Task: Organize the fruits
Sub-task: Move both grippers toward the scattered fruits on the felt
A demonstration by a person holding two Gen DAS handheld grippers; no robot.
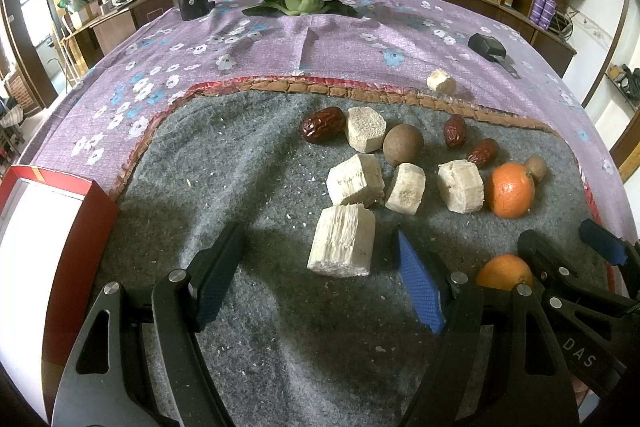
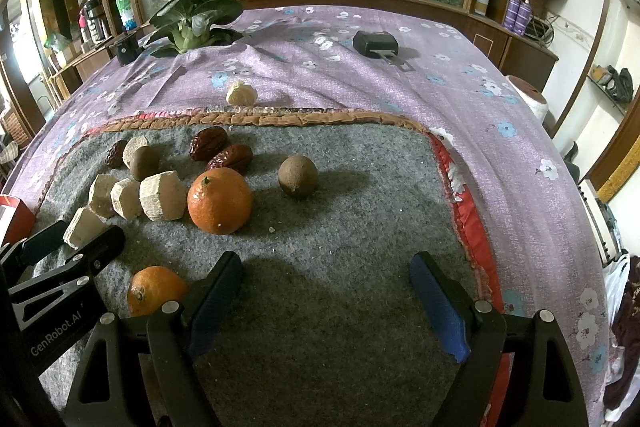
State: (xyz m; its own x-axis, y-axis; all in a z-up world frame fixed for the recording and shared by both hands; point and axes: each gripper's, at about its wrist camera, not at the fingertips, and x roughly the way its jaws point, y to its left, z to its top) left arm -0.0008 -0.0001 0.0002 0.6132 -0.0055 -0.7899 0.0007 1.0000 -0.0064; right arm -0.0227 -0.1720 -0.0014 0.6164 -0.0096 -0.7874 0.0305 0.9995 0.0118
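On the grey felt mat [image 1: 248, 155]: pale cut chunks [image 1: 343, 242], red dates [image 1: 323, 124], brown round fruits [image 1: 403, 145], two oranges [image 1: 510, 190] clustered | left gripper [image 1: 320, 281]: jaws spread, empty, nearest chunk just ahead | right gripper [image 2: 326, 303]: jaws spread, empty, over bare felt | near orange [image 2: 154, 289]: between grippers | red box [image 1: 76, 219]: left edge

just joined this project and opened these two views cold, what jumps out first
Two bright oranges on the grey felt mat: the larger orange sits mid-mat beside pale sugarcane chunks, and the smaller orange lies nearer, between the two grippers. Dark red dates and round brown fruits cluster behind them. Both the left gripper and right gripper hover open and empty.
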